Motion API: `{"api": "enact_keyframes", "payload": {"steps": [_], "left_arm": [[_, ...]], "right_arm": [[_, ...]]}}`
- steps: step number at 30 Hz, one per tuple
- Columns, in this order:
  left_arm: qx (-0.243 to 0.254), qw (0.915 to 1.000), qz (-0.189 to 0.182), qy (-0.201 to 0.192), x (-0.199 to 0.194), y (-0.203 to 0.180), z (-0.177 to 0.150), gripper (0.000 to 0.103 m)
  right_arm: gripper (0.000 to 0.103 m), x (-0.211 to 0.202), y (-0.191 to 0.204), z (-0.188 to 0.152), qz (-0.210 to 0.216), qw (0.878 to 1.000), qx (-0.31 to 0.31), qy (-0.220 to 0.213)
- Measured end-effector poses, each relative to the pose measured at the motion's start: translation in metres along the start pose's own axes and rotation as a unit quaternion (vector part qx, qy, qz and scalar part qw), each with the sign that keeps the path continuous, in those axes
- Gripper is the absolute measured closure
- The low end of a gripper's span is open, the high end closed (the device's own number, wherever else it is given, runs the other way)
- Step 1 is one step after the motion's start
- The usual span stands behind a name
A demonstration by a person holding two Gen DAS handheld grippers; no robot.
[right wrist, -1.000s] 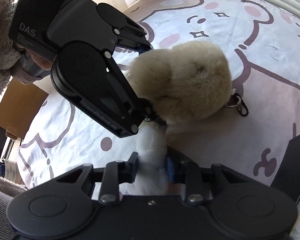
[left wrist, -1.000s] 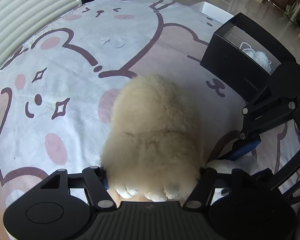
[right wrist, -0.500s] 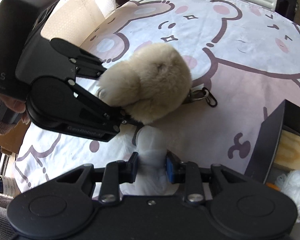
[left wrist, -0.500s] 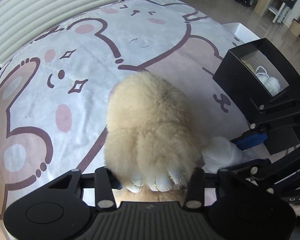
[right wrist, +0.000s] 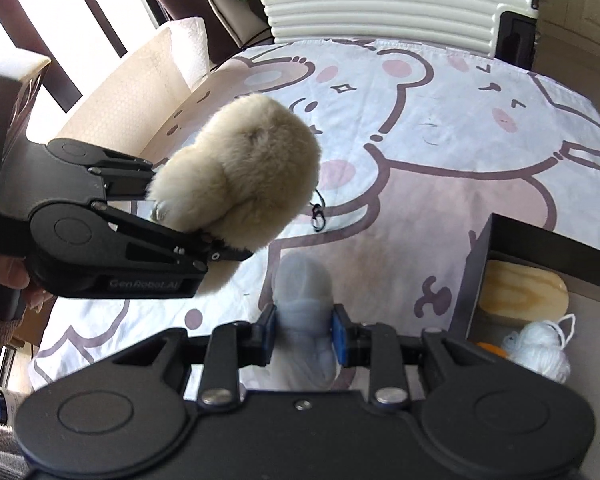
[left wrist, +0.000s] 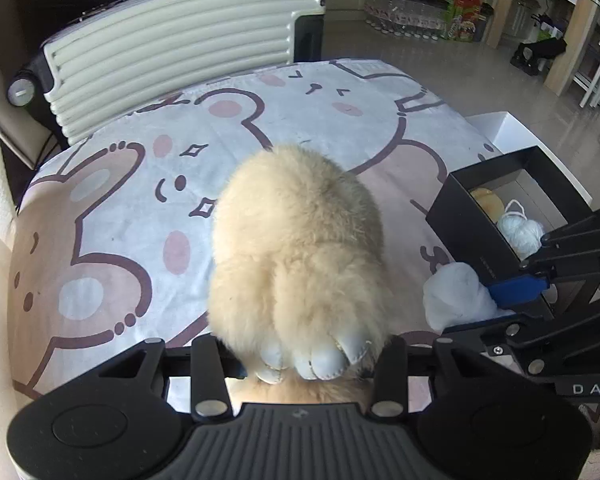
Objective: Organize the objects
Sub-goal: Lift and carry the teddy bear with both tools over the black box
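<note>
A fluffy beige plush toy (left wrist: 300, 248) hangs above the bear-print cloth (left wrist: 120, 220), with my left gripper (left wrist: 302, 360) shut on its paw end. In the right wrist view the same plush toy (right wrist: 252, 168) sits in the left gripper (right wrist: 188, 212), and a dark clip (right wrist: 319, 216) dangles from it. My right gripper (right wrist: 305, 332) is shut on a white soft bundle (right wrist: 304, 280), lifted off the cloth. In the left wrist view that bundle (left wrist: 452, 292) and the right gripper (left wrist: 496, 308) are at the right, beside an open black box (left wrist: 460, 216).
The black box (right wrist: 540, 236) holds a white yarn ball (right wrist: 540, 352) and a wooden piece (right wrist: 524, 288). A ribbed white suitcase (left wrist: 172, 52) stands behind the table. A white lid or tray (left wrist: 512, 128) lies past the box. A person's hand (right wrist: 4, 276) holds the left gripper.
Both grippers have risen off the cloth with their objects. The left jaws have closed in on the plush toy. The black box and suitcase have come further into view.
</note>
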State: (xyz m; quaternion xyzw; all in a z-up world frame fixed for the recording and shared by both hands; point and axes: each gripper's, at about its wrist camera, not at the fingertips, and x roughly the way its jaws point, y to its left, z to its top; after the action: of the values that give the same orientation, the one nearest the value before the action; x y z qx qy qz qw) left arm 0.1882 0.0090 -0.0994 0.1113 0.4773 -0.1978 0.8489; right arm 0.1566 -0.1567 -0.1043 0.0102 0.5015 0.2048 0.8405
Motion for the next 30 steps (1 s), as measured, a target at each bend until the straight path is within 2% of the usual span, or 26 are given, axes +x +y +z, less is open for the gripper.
{"api": "enact_keyframes", "payload": {"steps": [9,19,30], "left_arm": [[-0.038,0.9984,0.04,-0.016,-0.042,-0.007,-0.012,0.06],[-0.076,0.9944,0.066,-0.033,-0.088,-0.021,-0.011,0.06],[-0.128,0.9873,0.086,-0.041,-0.106,-0.029,-0.004,0.059]], "right_arm": [[0.074,-0.036,0.009,-0.007,-0.023,0.999,0.012,-0.041],[0.074,-0.072,0.017,-0.014,-0.059,0.995,0.008,-0.08],[0.074,-0.102,0.006,-0.01,-0.079,0.99,0.021,-0.115]]}}
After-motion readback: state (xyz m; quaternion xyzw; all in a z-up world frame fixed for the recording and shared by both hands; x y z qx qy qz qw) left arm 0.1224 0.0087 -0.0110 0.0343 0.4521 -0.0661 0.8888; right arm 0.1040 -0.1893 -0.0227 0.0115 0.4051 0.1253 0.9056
